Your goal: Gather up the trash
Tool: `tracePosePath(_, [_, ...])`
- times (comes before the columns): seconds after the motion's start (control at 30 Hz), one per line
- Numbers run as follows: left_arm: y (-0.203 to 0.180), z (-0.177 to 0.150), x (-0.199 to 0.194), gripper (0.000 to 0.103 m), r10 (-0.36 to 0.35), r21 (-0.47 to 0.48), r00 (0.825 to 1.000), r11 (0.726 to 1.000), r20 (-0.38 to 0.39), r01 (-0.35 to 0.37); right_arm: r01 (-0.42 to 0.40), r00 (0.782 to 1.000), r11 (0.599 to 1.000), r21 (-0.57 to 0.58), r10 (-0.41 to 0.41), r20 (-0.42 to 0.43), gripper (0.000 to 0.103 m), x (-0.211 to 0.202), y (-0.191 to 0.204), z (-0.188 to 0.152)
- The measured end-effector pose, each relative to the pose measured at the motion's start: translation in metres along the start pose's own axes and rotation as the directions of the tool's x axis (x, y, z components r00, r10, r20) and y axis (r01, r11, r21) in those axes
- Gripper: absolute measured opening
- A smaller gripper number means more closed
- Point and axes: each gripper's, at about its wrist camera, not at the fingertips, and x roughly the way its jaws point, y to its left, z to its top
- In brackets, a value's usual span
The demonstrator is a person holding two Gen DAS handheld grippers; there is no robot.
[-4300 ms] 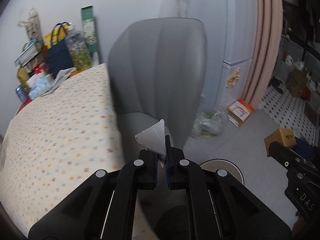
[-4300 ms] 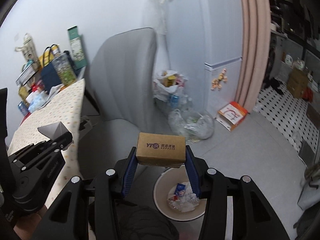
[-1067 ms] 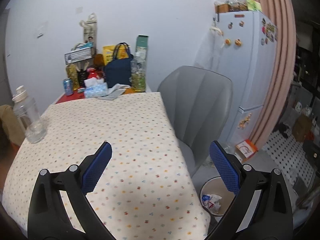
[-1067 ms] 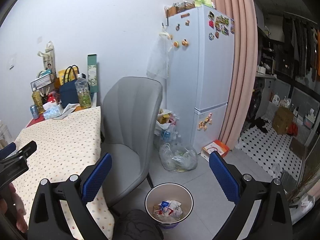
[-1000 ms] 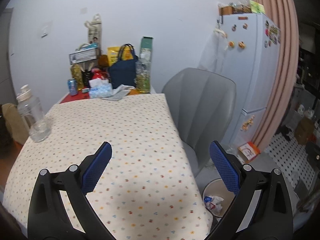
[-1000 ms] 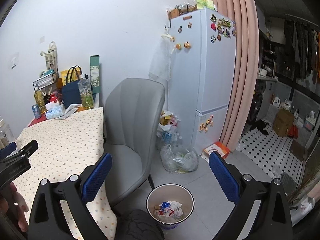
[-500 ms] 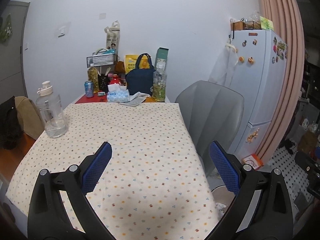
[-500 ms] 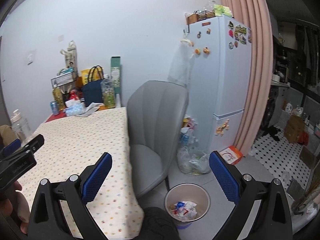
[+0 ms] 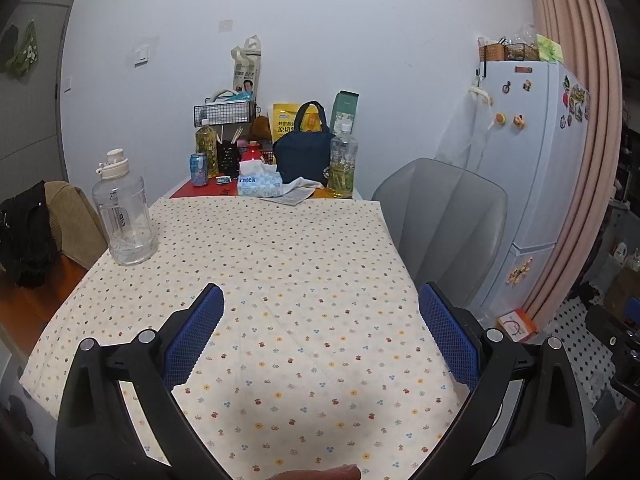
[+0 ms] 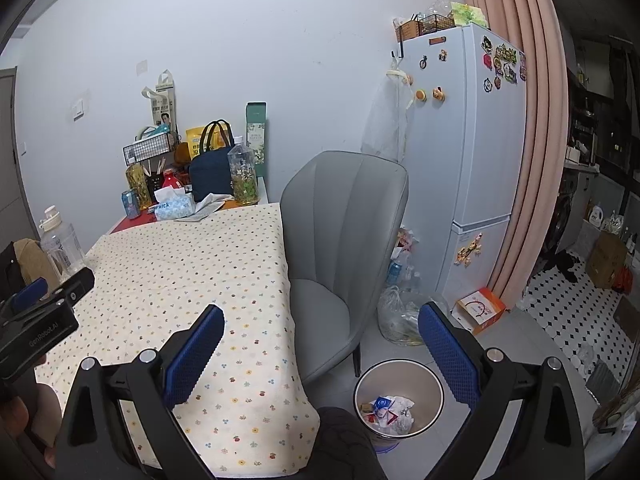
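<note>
Left gripper [image 9: 320, 332] spread wide, empty, above the desk [image 9: 280, 264]. Right gripper [image 10: 320, 348] likewise released, empty, above the desk's edge beside the grey chair [image 10: 344, 240]. Trash [image 10: 390, 408] inside the bin [image 10: 436, 384], on the floor beside that chair.

Left gripper [image 9: 320, 334]: my jaws spread wide, nothing held (level pose).
Right gripper [image 10: 320, 350]: same, wide apart, nothing held.

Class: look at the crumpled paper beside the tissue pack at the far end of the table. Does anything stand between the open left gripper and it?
Nothing visible does. Only bare tablecloth lies between the left gripper and the crumpled paper; the water jug stands off to the side.
</note>
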Motion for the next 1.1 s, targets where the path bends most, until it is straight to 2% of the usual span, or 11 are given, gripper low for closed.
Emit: tracePosePath(1.1, [0.007,-0.004,0.002,0.097,0.002,-0.013,1.0,1.0,-0.006,-0.002,0.0,1.0,1.0,-0.011,0.0,-0.022,0.095,0.012,0.004,-0.005])
